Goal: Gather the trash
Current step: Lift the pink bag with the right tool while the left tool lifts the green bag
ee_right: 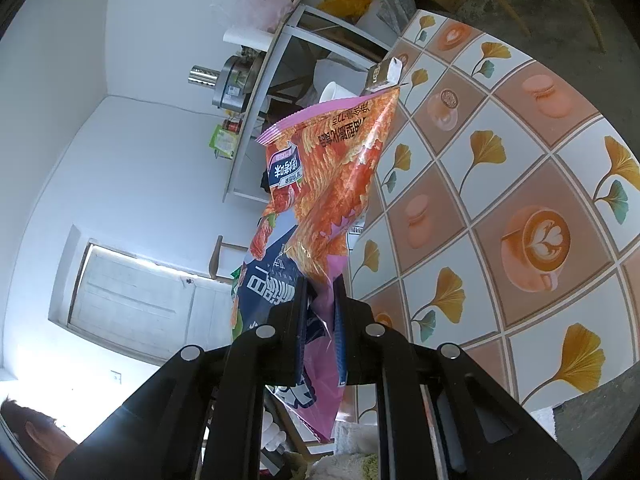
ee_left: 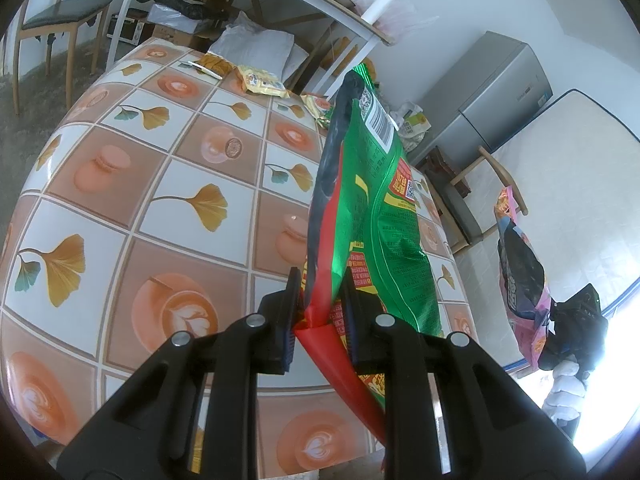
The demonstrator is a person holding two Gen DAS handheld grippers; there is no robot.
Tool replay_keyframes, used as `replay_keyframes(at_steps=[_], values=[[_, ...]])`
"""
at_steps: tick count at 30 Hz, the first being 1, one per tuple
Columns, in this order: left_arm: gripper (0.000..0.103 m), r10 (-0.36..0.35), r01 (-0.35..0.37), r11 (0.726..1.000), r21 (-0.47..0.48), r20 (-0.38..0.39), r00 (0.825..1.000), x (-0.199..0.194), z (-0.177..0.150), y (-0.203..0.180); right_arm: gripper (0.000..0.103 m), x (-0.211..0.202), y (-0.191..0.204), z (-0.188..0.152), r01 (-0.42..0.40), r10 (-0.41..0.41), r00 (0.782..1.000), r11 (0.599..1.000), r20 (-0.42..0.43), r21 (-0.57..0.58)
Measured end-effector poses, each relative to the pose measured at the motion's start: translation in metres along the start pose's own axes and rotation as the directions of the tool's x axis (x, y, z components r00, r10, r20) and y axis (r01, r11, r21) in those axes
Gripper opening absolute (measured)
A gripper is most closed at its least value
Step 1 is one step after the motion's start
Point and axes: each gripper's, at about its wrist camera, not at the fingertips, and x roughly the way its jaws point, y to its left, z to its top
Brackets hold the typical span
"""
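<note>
Above the table: the left gripper [ee_left: 320,312] is holding the green snack bag [ee_left: 376,216] up off the patterned tablecloth [ee_left: 160,208], while the right gripper [ee_right: 320,320] is holding the pink and orange snack bag [ee_right: 320,200] out past the table's edge
Step in hand: both bags are hanging free, so the person is probably carrying them off to wherever the trash is going; no bin is showing in either view
Doing it well: the bags are light and slippery, so keeping both pinches firm and moving without jerks is what matters; the green bag is standing tall above the jaws and could flop over or swing, so lowering it gently makes sense
Left claw: its jaws are standing close together, clamped on the red lower fold of the green bag, with foil bunching between the pads
Right claw: its jaws are nearly together, pinching the pink lower edge of the other bag, which is rising crumpled above them
Trash remaining: the yellow wrappers [ee_left: 262,82] and a small packet [ee_left: 316,104] are lying at the far end of the table, well apart from both grippers
Risk: thin foil could be sliding out of the pads if either grip loosens
</note>
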Motion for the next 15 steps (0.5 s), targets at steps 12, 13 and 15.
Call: replay_keyframes(at_steps=[12,13,15], values=[[0.018,-0.002,0.002,1.000,0.001,-0.001,1.000,-0.0003,-0.0009,-0.0016,0.012,-0.0003,0.0003,-0.0002,0.000,0.000,1.000,1.000,0.003,0.001],[0.018,-0.002,0.003,1.000,0.001,-0.001,1.000,0.0007,-0.0015,-0.0019,0.012,-0.0003,0.0002,-0.0002,-0.001,0.001,1.000,1.000,0.002,0.002],[0.018,-0.003,0.003,1.000,0.001,-0.001,1.000,0.0008,-0.0023,-0.0032,0.012,-0.0001,0.0002,-0.0005,-0.002,0.002,1.000,1.000,0.002,0.002]])
